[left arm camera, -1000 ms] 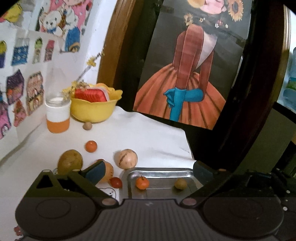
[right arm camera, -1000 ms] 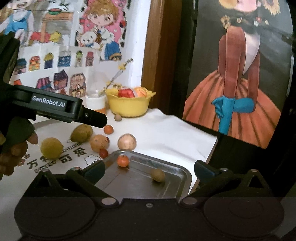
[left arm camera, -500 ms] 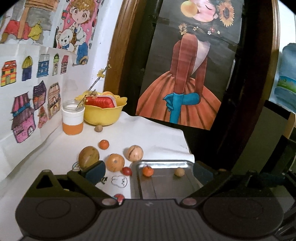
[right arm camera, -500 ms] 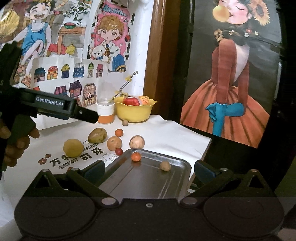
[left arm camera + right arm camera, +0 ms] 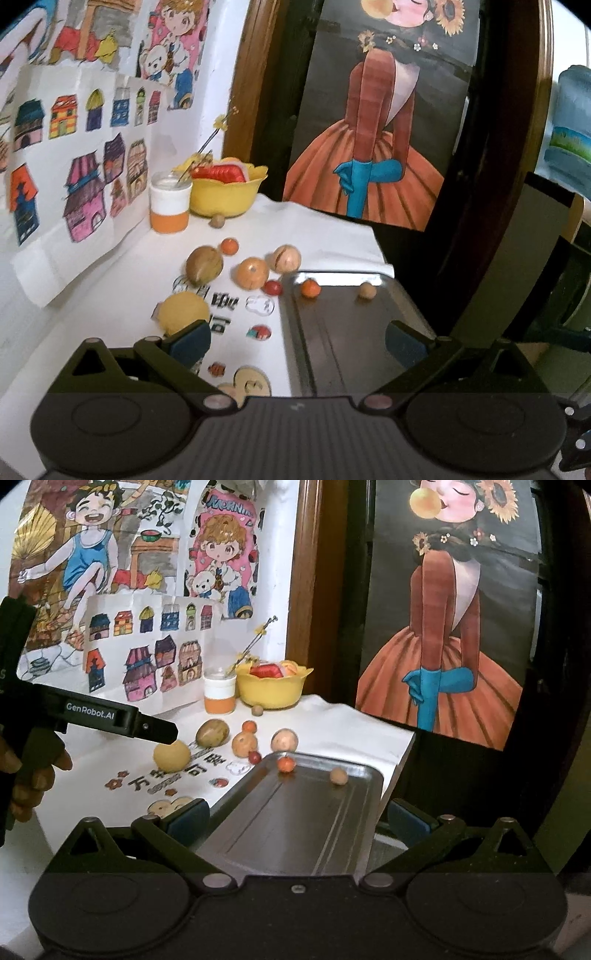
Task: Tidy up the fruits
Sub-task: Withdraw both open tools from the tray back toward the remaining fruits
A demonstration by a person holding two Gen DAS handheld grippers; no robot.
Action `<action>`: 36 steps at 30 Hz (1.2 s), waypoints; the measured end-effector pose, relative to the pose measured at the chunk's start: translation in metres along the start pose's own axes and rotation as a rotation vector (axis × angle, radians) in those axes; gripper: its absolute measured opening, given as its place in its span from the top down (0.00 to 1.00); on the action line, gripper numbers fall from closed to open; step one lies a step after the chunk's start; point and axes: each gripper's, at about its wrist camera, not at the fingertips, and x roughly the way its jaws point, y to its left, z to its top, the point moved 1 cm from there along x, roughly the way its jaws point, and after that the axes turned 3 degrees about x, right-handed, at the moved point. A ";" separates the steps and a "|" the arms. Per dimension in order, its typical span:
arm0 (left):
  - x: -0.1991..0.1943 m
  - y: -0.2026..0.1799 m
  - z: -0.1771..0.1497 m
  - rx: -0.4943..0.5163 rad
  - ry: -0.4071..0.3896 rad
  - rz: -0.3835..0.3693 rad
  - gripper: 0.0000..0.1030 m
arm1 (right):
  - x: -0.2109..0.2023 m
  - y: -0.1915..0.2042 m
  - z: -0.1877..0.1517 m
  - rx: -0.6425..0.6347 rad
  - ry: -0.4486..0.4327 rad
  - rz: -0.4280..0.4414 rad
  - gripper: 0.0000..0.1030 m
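Note:
A steel tray (image 5: 332, 350) (image 5: 288, 834) lies on the white table with a small orange fruit (image 5: 309, 288) (image 5: 286, 764) and a small tan fruit (image 5: 367, 291) (image 5: 338, 776) at its far end. Left of it lie a yellow fruit (image 5: 183, 310) (image 5: 171, 755), a brown-green fruit (image 5: 204, 264) (image 5: 211, 732), an orange fruit (image 5: 252, 272) (image 5: 244, 743), a tan fruit (image 5: 286, 258) (image 5: 284, 740), a red berry (image 5: 272, 287) (image 5: 254, 757) and a small orange one (image 5: 229, 245) (image 5: 249, 726). My left gripper (image 5: 297, 341) is open above the tray's near-left edge. My right gripper (image 5: 295, 821) is open over the tray's near end.
A yellow bowl (image 5: 225, 197) (image 5: 271, 688) with food stands at the back beside a white-and-orange jar (image 5: 170, 206) (image 5: 219, 694); a small brown nut (image 5: 217, 220) (image 5: 257, 710) lies before it. Drawings cover the left wall. The table drops off right of the tray. A hand (image 5: 33, 775) holds the left gripper.
Both grippers have drawn back and risen from the table, so the fruits and tray look smaller and farther. The yellow fruit has come into the left wrist view. Nothing was picked up.

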 end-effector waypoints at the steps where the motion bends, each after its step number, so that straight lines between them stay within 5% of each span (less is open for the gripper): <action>1: -0.004 0.001 -0.004 0.000 0.005 0.002 0.01 | -0.002 0.002 -0.002 0.000 0.003 0.001 0.01; 16: -0.052 0.029 -0.051 -0.008 0.065 0.054 0.01 | -0.026 0.053 -0.031 -0.027 0.110 0.032 0.01; 24: -0.061 0.059 -0.073 -0.076 0.122 0.096 0.01 | -0.007 0.075 -0.048 0.000 0.261 0.057 0.01; 36: -0.052 0.108 -0.081 -0.156 0.159 0.169 0.00 | 0.031 0.106 -0.030 -0.012 0.304 0.117 0.01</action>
